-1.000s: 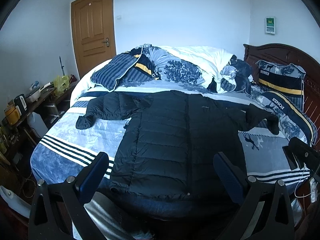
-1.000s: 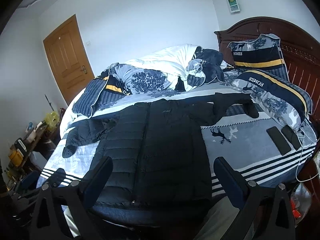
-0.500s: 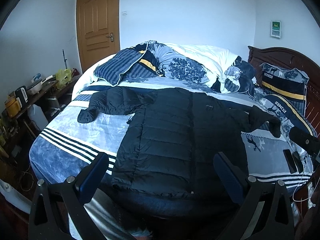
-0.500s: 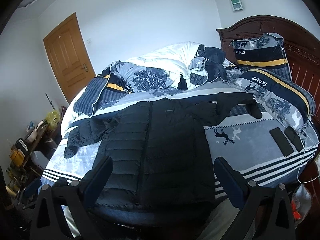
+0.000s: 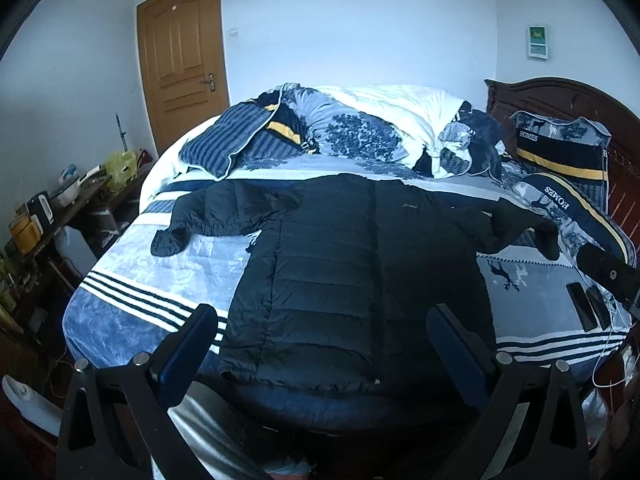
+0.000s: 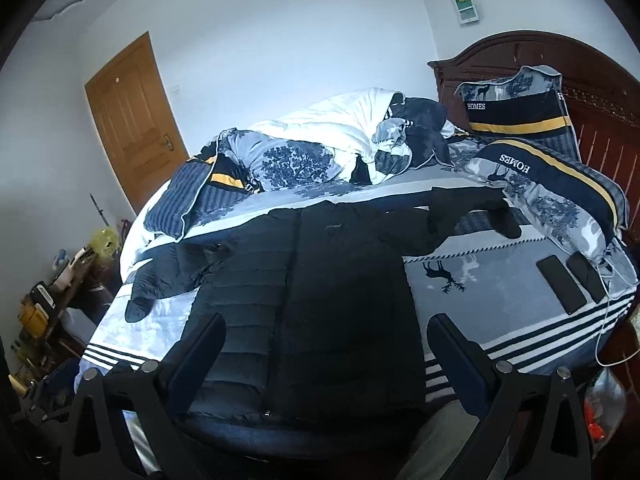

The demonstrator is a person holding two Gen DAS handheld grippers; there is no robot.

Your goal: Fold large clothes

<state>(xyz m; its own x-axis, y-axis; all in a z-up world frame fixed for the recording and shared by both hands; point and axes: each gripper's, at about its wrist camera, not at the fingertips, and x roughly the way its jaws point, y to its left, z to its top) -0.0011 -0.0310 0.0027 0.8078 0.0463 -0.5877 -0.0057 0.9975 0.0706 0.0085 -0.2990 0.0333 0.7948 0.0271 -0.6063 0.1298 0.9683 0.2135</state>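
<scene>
Across the bed (image 5: 132,264) a black puffer jacket (image 5: 352,272) lies flat, zipper up, both sleeves flung out sideways. Rumpled bedding (image 5: 360,136) sits heaped behind it (two phones (image 6: 560,284) rest near the pillows (image 6: 532,184)). Both the left claw (image 5: 324,344) and right claw (image 6: 324,344) hover spread wide above the hem, pinching nothing.

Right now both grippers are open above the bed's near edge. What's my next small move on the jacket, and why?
Probably bring the left gripper down toward the left sleeve. The black puffer jacket lies flat and unfolded, both sleeves spread outward, and neither gripper holds anything, so folding a sleeve inward seems the natural start.
</scene>
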